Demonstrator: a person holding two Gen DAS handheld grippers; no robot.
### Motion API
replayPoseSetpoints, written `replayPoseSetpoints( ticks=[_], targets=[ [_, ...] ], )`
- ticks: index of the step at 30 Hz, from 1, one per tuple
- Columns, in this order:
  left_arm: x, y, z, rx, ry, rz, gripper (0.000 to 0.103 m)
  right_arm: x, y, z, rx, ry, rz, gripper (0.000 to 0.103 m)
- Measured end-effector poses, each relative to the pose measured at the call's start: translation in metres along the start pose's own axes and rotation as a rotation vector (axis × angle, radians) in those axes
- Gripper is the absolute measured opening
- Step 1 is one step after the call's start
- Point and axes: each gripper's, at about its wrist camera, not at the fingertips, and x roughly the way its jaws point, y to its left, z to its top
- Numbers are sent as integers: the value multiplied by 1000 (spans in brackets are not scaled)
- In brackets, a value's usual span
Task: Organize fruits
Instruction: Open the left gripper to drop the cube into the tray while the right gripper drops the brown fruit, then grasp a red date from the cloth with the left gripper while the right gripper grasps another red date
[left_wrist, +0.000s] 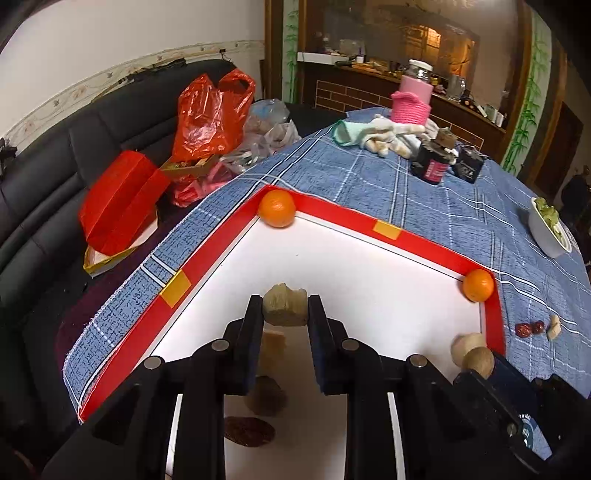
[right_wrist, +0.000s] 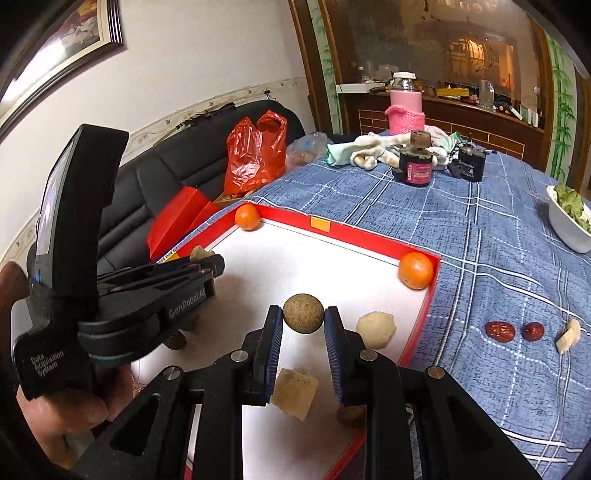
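Note:
A white board with a red border (left_wrist: 436, 247) (right_wrist: 369, 230) lies on the blue checked tablecloth. My left gripper (left_wrist: 285, 310) is shut on a pale fruit chunk (left_wrist: 285, 309) above the board; it shows at the left of the right wrist view (right_wrist: 207, 262). My right gripper (right_wrist: 303, 317) is shut on a round brown fruit (right_wrist: 303, 313), also in the left wrist view (left_wrist: 479, 362). Two oranges sit in the board's far corners (left_wrist: 277, 207) (left_wrist: 478, 284) (right_wrist: 248, 217) (right_wrist: 416, 270). Pale chunks (right_wrist: 376, 329) (right_wrist: 294, 392) and a dark red date (left_wrist: 249, 431) lie on the board.
Two red dates (right_wrist: 499, 331) (right_wrist: 533, 331) and a pale chunk (right_wrist: 568, 335) lie on the cloth right of the board. A white bowl of greens (right_wrist: 567, 221), dark jars (right_wrist: 415, 166), cloths and a pink flask (right_wrist: 405, 107) stand farther back. Red bags (left_wrist: 210, 118) sit on the black sofa at left.

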Motion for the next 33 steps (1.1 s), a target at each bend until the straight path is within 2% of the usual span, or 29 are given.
replayPoseSetpoints(
  ticks=[3, 4, 5, 6, 7, 8, 9, 10, 11, 14, 18, 20, 22, 24, 28, 33],
  targets=[
    [7, 4, 1, -30, 37, -3, 23, 8, 3, -2, -7, 27, 3, 23],
    [7, 5, 2, -35, 43, -1, 30, 11, 3, -3, -10, 39, 0, 24],
    [8, 5, 2, -38, 53, 7, 39, 13, 4, -3, -12, 46, -1, 24],
    [8, 5, 2, -38, 62, 14, 63, 14, 5, -5, -19, 55, -4, 25],
    [8, 4, 2, -36, 67, 17, 78, 14, 6, -5, -26, 57, -7, 32],
    [6, 4, 2, -35, 62, 20, 79, 12, 6, -6, -32, 53, -7, 39],
    [5, 4, 2, -33, 56, 23, 79, 8, 5, -6, -33, 45, -7, 53],
    [3, 3, 2, -32, 56, 23, 79, 3, 3, -6, -30, 32, -6, 60],
    [1, 2, 2, -33, 60, 16, 79, -5, -2, -6, -20, 15, -10, 62],
    [-14, -1, 2, -63, 11, -25, 79, -29, -25, -10, 20, -44, -29, 62],
    [-40, -25, -1, -26, -64, -118, 79, -57, -91, -22, 130, -105, -148, 63],
    [-52, -49, -7, 43, -88, -180, 79, -55, -134, -28, 212, -70, -207, 60],
    [-62, -74, -14, 123, -104, -237, 79, -49, -157, -31, 243, -43, -243, 53],
    [-66, -90, -20, 171, -107, -264, 79, -40, -174, -34, 254, -10, -265, 52],
    [-65, -104, -26, 197, -84, -294, 79, -25, -181, -26, 237, 20, -269, 49],
    [-65, -116, -29, 221, -78, -303, 79, -2, -190, -19, 232, 76, -312, 38]
  ],
)
